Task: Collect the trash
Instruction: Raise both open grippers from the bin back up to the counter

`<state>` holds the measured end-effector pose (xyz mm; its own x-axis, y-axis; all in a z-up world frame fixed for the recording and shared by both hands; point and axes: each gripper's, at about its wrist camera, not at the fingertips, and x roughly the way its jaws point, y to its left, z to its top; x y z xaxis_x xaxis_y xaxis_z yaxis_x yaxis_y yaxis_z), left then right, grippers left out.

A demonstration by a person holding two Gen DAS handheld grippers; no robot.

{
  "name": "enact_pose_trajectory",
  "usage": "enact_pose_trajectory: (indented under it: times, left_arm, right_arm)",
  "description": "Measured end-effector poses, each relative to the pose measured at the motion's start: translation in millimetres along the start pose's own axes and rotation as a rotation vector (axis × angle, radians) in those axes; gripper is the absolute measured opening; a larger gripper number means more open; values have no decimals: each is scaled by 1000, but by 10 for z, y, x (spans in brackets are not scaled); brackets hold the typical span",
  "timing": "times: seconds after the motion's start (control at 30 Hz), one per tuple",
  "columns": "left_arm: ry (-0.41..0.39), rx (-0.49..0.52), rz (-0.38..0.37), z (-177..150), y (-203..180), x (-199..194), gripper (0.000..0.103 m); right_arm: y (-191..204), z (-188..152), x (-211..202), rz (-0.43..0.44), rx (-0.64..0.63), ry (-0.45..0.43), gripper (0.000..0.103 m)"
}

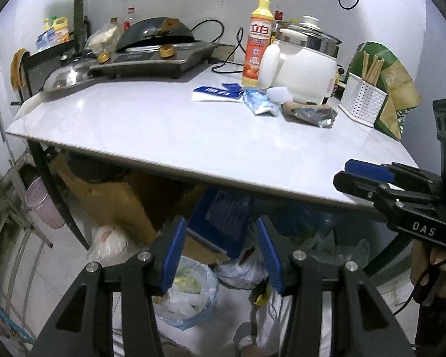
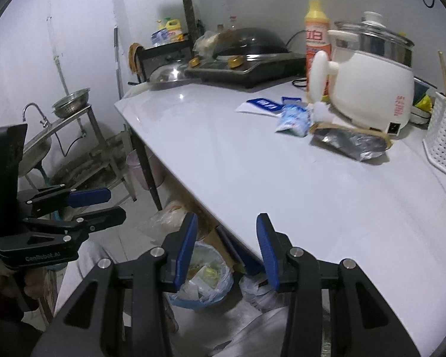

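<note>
Both the left gripper (image 1: pixel 220 255) and the right gripper (image 2: pixel 227 253) are being held empty, jaws parted. Ahead of them, wrappers (image 2: pixel 349 144) are lying on the tabletop (image 1: pixel 163 125); below them, a lined bin (image 2: pixel 205 282) is sitting.

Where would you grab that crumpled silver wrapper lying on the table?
Probably the silver wrapper's raised, crumpled near edge, coming from above and from the table's open front. It lies flat, with the rice cooker close behind and the white basket beside it, so those sides look crowded.
</note>
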<state>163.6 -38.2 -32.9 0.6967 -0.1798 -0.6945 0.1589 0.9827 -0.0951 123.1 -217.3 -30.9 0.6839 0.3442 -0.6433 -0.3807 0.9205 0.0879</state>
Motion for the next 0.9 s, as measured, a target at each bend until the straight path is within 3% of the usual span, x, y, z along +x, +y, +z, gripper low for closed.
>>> enact_pose_trajectory:
  times: [0.9]
  left_arm:
    - [-6, 91, -76, 945, -417, 670, 50]
  right_arm:
    - [-1210, 591, 15, -156, 127, -37, 39]
